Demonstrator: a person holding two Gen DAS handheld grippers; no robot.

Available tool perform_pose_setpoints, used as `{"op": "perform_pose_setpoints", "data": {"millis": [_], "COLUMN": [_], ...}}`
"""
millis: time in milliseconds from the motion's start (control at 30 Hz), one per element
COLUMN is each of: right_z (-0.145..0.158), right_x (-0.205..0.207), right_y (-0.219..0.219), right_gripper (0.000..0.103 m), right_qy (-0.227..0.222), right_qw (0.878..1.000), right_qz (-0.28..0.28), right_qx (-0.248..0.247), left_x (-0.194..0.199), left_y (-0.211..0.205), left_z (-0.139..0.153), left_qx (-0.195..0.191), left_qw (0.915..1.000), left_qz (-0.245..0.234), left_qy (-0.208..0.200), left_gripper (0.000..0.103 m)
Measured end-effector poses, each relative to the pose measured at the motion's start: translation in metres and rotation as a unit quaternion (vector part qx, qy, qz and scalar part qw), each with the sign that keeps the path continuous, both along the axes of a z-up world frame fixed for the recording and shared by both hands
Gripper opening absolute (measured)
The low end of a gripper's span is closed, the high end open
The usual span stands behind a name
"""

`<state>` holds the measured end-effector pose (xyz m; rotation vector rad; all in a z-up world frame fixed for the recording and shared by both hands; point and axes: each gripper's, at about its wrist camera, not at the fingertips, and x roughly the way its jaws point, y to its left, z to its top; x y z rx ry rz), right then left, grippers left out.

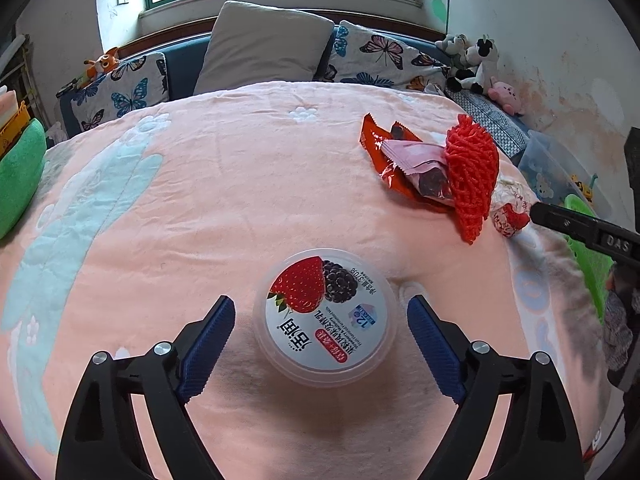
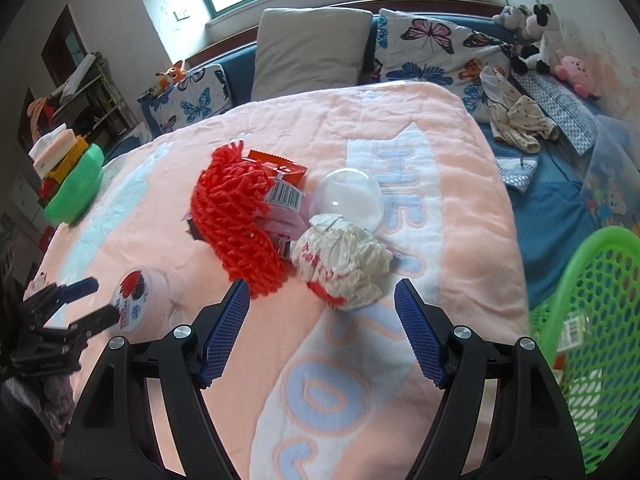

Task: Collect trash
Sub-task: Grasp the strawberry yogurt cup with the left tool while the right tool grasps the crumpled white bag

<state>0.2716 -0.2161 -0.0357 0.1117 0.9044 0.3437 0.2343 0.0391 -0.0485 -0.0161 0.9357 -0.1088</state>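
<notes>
On the bed's pink blanket (image 1: 200, 200), your left claw (image 1: 320, 324) gapes wide around the yogurt cup (image 1: 325, 316), pads clear of it. Your right claw (image 2: 322, 306) stands wide open, empty, before the crumpled white wrapper (image 2: 344, 264).

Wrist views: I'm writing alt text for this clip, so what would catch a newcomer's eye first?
The bright red foam net, lying over snack wrappers mid-blanket, stands out most. Next comes the berry-printed yogurt tub between the open left tool. Then the crumpled white wrapper ahead of the open right tool, and the green basket at right.
</notes>
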Motion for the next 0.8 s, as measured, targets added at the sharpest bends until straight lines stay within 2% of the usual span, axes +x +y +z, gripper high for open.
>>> {"op": "perform_pose_setpoints", "data": {"millis": [233, 400, 533, 800], "right_z": [-0.015, -0.024, -0.023, -0.015], "right_x": [0.018, 0.023, 0.019, 0.006], "right_y": [0.001, 0.0, -0.003, -0.01], "right_gripper": [0.069, 0.052, 0.049, 0.048], "right_qy": [0.017, 0.03, 0.028, 0.021], "right_qw": [1.0, 0.999, 0.999, 1.0], "right_qz": [-0.011, -0.012, -0.014, -0.016], "right_qx": [-0.001, 0.005, 0.011, 0.015], "left_x": [0.002, 0.007, 0.014, 0.021], "left_y": [-0.002, -0.003, -0.004, -0.007], "left_z": [-0.009, -0.016, -0.02, -0.024], "left_qx": [0.008, 0.014, 0.02, 0.024], "left_qw": [0.9998, 0.9996, 0.9993, 0.9988], "left_qz": [-0.013, -0.015, -0.02, -0.032], "left_qy": [0.009, 0.019, 0.024, 0.027], "left_gripper": [0.091, 0.092, 0.092, 0.093]}}
